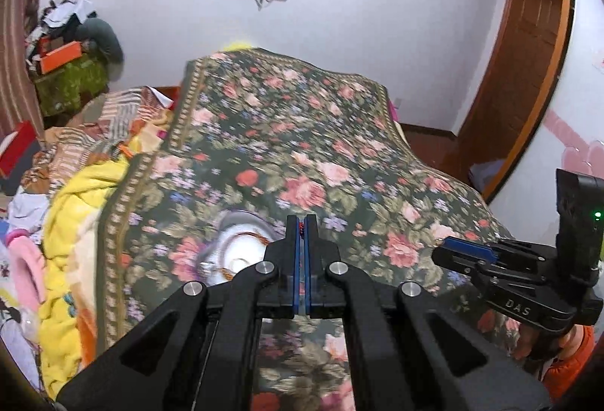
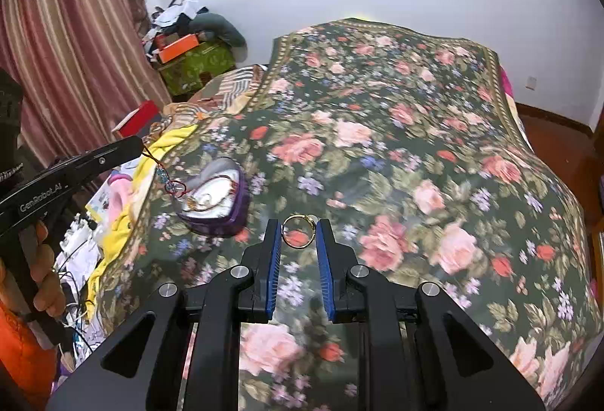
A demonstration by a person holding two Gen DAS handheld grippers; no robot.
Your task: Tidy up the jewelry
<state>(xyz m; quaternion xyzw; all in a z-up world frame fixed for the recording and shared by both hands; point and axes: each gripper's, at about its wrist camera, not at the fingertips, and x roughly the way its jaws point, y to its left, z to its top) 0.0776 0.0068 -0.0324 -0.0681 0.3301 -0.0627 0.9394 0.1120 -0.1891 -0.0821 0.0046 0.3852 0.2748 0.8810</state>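
Note:
My left gripper (image 1: 301,222) is shut on a thin red cord bracelet (image 1: 301,229). In the right wrist view the left gripper (image 2: 137,147) holds that bracelet (image 2: 170,181), which hangs with blue beads just above the open purple heart-shaped box (image 2: 226,222). The box (image 1: 241,222) has a pale lining and several thin chains inside, and lies on the floral bedspread (image 2: 377,147). My right gripper (image 2: 299,226) is shut on a gold ring (image 2: 298,244), held upright between its blue pads to the right of the box. The right gripper (image 1: 443,245) shows side-on at the right edge.
A yellow blanket (image 1: 68,222) and crumpled clothes lie along the bed's left side. Boxes and a pile of laundry (image 2: 188,45) stand in the far left corner by a striped curtain (image 2: 56,52). A wooden door (image 1: 528,52) is at the right.

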